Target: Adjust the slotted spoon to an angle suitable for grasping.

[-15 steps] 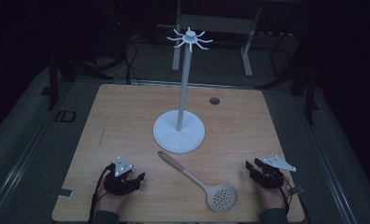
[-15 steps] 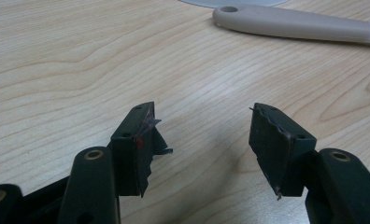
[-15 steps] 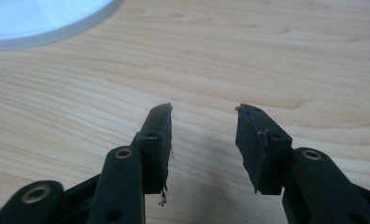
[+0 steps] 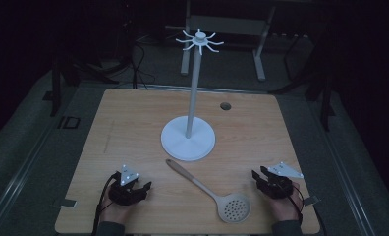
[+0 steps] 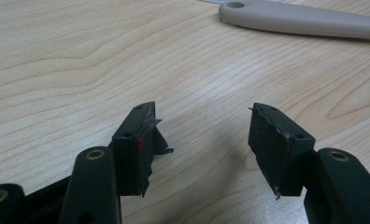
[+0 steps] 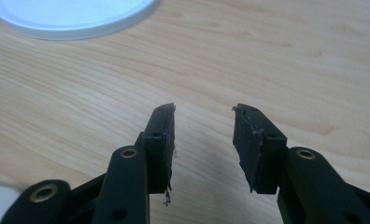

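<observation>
A beige slotted spoon (image 4: 209, 191) lies diagonally on the wooden table (image 4: 133, 128), its perforated bowl near the front edge. Behind it stands a white rack (image 4: 188, 137) with a round base, a tall pole and hooks at the top. My left gripper (image 4: 142, 189) rests at the front left, open with nothing between its jaws; in the left gripper view (image 5: 202, 109) the spoon handle (image 5: 295, 19) lies beyond it. My right gripper (image 4: 259, 176) rests at the front right, open and empty; the right gripper view (image 6: 204, 108) shows the rack's base (image 6: 71, 18) farther off.
A small round hole (image 4: 225, 105) sits in the table's far right part. Dark floor, cables and metal frame legs (image 4: 259, 54) lie beyond the table's far edge. Bare wood stretches on both sides of the rack.
</observation>
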### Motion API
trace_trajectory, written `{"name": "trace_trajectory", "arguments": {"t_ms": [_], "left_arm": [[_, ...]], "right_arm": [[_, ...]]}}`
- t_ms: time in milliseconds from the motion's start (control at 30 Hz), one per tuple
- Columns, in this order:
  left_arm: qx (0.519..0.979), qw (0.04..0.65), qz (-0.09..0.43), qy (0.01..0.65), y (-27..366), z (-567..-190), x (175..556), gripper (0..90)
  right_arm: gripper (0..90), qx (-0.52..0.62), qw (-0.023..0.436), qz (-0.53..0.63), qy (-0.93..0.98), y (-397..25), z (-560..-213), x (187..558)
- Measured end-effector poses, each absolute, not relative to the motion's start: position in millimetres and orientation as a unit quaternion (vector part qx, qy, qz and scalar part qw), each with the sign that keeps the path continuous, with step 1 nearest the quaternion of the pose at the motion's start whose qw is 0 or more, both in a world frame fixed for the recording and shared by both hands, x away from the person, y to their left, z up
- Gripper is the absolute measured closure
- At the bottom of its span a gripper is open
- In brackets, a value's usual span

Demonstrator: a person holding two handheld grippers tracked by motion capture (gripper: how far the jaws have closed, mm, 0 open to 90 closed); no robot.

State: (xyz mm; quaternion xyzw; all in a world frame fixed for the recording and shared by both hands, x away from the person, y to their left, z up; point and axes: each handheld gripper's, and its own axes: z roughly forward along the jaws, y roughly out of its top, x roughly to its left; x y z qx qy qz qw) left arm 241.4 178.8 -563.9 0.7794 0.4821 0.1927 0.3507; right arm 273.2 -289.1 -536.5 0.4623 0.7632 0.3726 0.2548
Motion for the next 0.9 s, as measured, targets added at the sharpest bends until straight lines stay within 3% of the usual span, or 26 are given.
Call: {"name": "trace_trajectory", "arguments": {"t_ms": [900], "left_arm": [[0.782,0.348,0.188,0.482,178.8,-564.3,241.3,44.8]], "right_arm": [[66.5,0.406,0.204,0.379,0.806,-237.6,-485.1,288.4]]}}
